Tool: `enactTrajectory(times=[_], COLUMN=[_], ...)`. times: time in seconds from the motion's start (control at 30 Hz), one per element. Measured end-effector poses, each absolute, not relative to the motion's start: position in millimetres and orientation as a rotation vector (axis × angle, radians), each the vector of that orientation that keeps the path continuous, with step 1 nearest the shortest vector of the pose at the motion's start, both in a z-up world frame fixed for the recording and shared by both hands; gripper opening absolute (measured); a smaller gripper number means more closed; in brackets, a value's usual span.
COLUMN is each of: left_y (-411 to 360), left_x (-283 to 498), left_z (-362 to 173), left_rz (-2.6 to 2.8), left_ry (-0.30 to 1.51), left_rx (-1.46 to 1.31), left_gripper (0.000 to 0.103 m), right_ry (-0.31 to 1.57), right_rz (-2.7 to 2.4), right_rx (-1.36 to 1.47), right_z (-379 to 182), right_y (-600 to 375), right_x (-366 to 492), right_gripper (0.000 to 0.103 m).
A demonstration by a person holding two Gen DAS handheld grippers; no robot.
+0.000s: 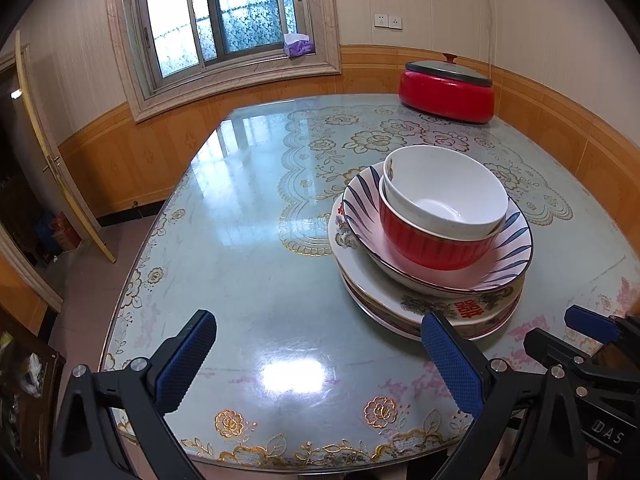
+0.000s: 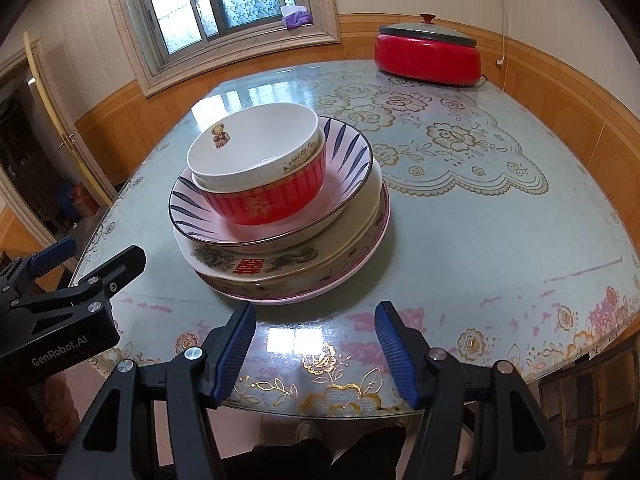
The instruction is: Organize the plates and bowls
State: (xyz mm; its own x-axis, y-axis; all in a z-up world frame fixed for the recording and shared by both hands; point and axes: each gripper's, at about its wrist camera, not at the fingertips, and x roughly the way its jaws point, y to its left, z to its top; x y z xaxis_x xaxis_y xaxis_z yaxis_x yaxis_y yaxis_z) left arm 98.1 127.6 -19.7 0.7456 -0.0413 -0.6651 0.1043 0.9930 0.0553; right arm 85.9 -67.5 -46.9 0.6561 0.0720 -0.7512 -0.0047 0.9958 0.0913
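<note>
Dishes stacked, both grippers hung back — empty and spread.
White bowl (image 2: 256, 148) sat in red bowl (image 2: 262, 204), on striped dish (image 2: 344, 152), atop plates (image 2: 280, 268) mid-table (image 2: 480, 240); left gripper (image 1: 320, 364) and right gripper (image 2: 316, 352) gaped. Red lidded cooker (image 2: 428, 56) stood far back, its cord cut off.

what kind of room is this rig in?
Most likely a home dining room: a glass-topped dining table over a floral cloth, a stack of plates and bowls, and a lidded red electric cooker by the wall under a window.

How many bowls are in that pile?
3: white bowl on top, red bowl under it, striped bowl beneath. Plates lie below.
</note>
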Motion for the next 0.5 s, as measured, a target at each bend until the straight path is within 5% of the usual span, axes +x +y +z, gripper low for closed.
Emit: enactTrajectory(times=[0.5], left_y=[124.5], left_x=[98.3], left_z=[-18.5], left_rz=[-0.095], left_ry=[0.714], left_rx=[0.092], left_gripper=[0.103], right_ry=[0.856], right_rz=[0.042], right_rx=[0.084], right_z=[-47.2], right_y=[-67.6], right_x=[86.8], right_gripper=[0.063])
